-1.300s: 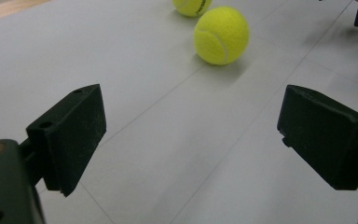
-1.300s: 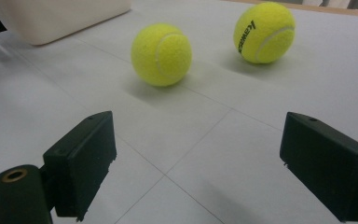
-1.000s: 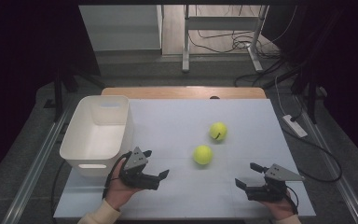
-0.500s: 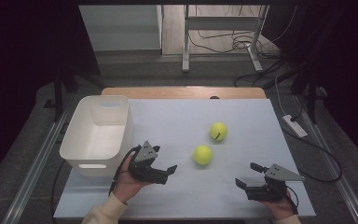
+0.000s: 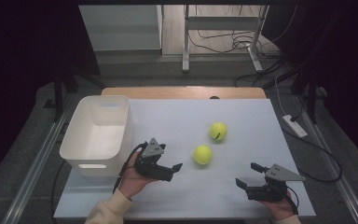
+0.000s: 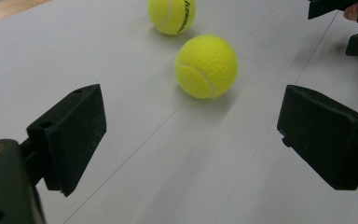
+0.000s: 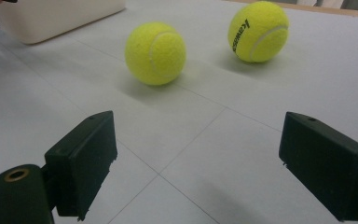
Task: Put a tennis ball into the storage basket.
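High view shows the left gripper (image 5: 168, 169), jaws wide and empty, reaching toward the nearer tennis ball (image 5: 203, 154) at its two o'clock, so the approach is underway and next calls for straddling that ball squarely before closing.

Dim surroundings, evenly lit tabletop, soft shadows

Fuzzy felt seen on both tennis balls (image 6: 206, 66), matt smooth counter (image 5: 186, 121), glossy plastic bin (image 5: 98, 135), matt blk tongs (image 6: 191, 135).
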Tool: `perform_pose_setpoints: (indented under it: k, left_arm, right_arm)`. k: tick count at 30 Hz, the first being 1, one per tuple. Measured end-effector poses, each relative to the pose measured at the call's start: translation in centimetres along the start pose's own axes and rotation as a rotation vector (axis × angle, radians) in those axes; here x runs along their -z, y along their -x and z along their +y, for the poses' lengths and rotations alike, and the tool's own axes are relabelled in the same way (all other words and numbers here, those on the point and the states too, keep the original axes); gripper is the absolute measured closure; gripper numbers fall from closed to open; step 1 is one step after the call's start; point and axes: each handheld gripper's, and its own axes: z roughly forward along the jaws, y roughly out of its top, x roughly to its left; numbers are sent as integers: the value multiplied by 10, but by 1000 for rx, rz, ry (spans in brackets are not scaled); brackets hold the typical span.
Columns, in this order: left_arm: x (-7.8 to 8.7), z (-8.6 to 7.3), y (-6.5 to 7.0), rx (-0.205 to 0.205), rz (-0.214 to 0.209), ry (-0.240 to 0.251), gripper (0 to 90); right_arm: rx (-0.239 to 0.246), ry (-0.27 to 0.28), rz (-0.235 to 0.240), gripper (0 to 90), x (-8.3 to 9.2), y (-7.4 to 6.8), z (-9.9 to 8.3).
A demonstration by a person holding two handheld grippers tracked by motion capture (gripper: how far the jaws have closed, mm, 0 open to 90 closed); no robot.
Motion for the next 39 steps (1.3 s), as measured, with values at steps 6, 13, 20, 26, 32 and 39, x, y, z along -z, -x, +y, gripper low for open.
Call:
perform_pose_setpoints:
  k: [6,13,20,26,32,39]
  left_arm:
    - [-4,4,-1,3,-16,-1,91]
    - [-12,9,0,-1,-29,-10,90]
    - [-20,13,0,10,-44,-14,90]
    - [-25,17,1,0,-47,-20,89]
    - [-31,21,3,-9,-50,-31,88]
    - [-38,25,5,-22,-55,-39,85]
  right_arm:
    - [-3,5,-3,113,0,1,0]
    - [-1,1,-3,114,0,0,0]
    - [-1,5,-4,113,0,1,0]
    - [1,4,-5,113,0,1,0]
    - [1,4,-5,114,0,2,0]
    - [-3,-1,-8,113,0,2,0]
